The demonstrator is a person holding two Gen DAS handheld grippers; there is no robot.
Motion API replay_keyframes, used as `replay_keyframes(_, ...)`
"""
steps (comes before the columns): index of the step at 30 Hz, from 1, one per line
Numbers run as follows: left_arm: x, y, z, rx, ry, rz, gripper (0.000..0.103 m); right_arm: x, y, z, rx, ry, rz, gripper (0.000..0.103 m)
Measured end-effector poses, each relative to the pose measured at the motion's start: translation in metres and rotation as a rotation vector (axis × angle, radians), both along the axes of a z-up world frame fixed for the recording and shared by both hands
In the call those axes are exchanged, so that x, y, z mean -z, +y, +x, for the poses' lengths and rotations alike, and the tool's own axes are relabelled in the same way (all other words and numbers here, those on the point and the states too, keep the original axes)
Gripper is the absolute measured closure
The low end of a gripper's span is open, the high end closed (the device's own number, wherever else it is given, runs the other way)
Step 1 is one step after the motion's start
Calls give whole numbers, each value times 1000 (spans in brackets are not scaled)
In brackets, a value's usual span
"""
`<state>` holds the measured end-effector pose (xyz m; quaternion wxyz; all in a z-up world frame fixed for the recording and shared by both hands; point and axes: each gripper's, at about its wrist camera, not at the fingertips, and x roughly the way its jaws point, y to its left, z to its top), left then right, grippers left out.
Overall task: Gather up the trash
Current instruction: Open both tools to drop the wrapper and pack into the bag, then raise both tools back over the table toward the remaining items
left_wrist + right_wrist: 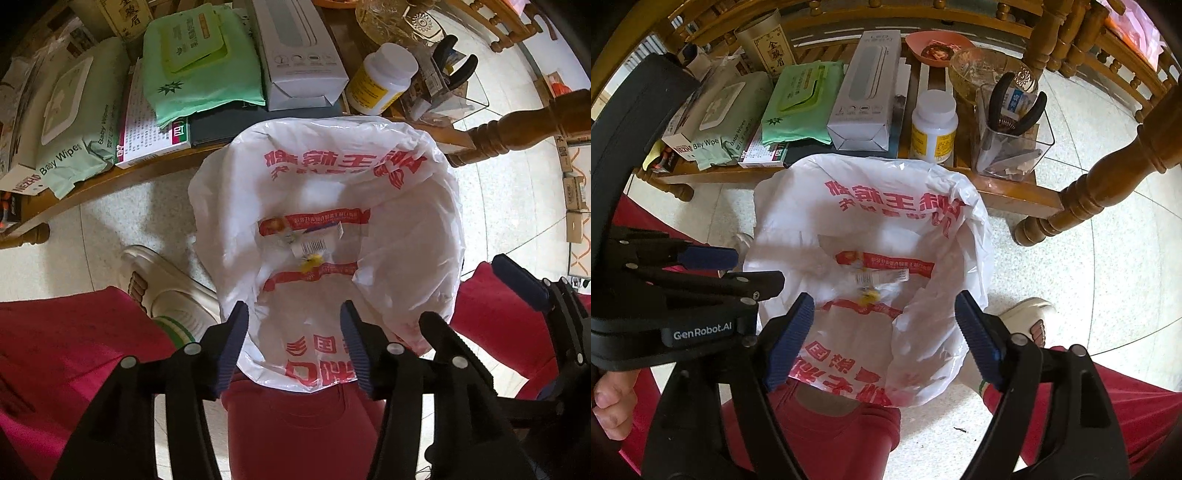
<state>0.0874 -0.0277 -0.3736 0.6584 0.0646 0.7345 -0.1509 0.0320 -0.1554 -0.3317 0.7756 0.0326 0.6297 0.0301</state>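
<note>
From the left wrist view, my left gripper (pixel 293 321) hangs over the white bag (pixel 406 229), its fingers spread apart and holding nothing. A red-printed wrapper (pixel 314 221) lies at the bottom, toward 12 o'clock from the fingers. From the right wrist view, my right gripper (pixel 884 325) is likewise spread and empty above the same bag, with the cluttered tabletop (pixel 1004 190) beyond at 12 o'clock. I judge a drop is finished; next I must find more trash on the tabletop.
</note>
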Motion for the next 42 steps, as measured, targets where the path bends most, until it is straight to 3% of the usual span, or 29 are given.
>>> replay_keyframes(13,0,5,1,-21,1,12,45,-1,2,0,-2,-5,7,26)
replay_keyframes(21,-7,16,2,-60,4,27,34,-8,4,-1,-6,-26,27,26)
replay_keyframes(26,-27,28,-3,-74,-20,18,28,-22,3,-3,2,-63,55,18)
replay_keyframes(31,-67,43,-10,-54,-82,1,26,-49,-1,-12,11,-118,84,17)
replay_keyframes(34,-105,55,-18,8,-140,29,26,-78,-10,-21,12,-170,130,17)
replay_keyframes(37,-152,72,-20,59,-174,27,26,-121,-24,-27,-7,-234,155,17)
replay_keyframes(42,-253,95,2,64,-283,23,20,-222,-50,-29,-61,-392,95,13)
